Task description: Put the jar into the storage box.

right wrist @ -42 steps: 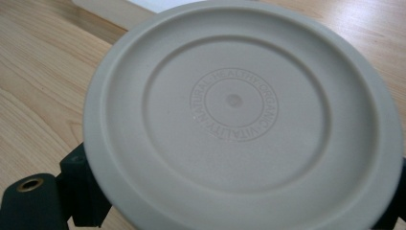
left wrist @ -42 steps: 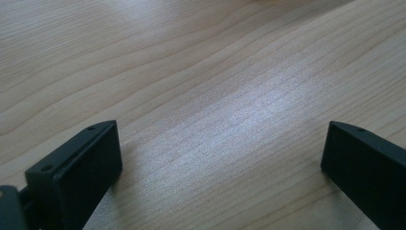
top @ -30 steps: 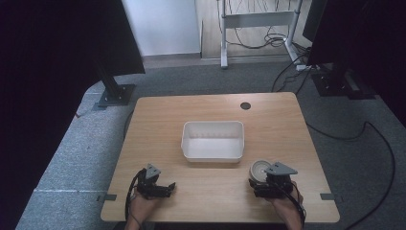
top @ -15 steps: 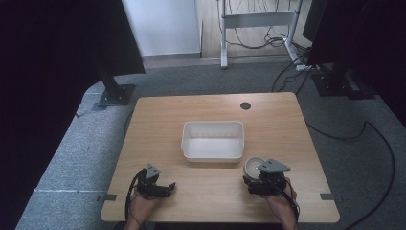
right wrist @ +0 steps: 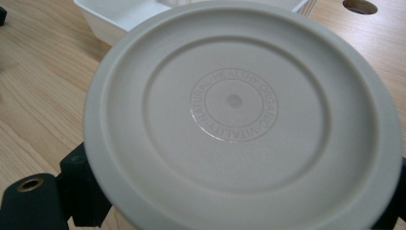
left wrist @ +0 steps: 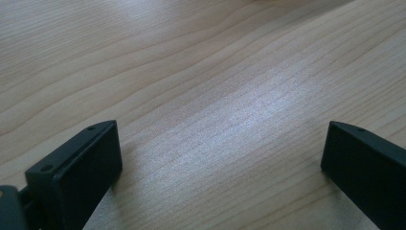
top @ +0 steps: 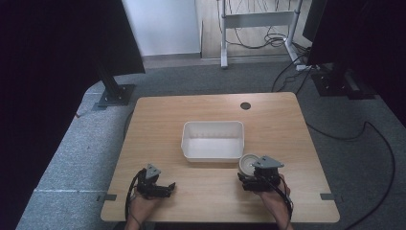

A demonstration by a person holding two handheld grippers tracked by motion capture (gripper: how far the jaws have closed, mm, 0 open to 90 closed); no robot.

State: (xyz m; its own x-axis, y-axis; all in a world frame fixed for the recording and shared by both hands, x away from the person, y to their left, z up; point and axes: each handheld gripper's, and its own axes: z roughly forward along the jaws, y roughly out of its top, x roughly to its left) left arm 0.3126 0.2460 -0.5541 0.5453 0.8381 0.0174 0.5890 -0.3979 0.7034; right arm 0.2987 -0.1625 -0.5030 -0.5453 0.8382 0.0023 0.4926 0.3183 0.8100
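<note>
from the high view, my right claw is pinching a round white lid just in front of the white tub on the bench, while my left claw is resting apart. in the left gripper view, its jaws are standing spread over bare bench. in the right gripper view, the lid is sitting between my jaws, the tub behind it.

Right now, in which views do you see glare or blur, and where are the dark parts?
Left gripper view: a pale sheen on the table, the far wood soft. Right gripper view: a small glint beside the embossed ring on the round lid, its lettering sharp, while the white tray behind is slightly blurred. High view: the table is evenly lit, with both upper corners nearly black.
</note>
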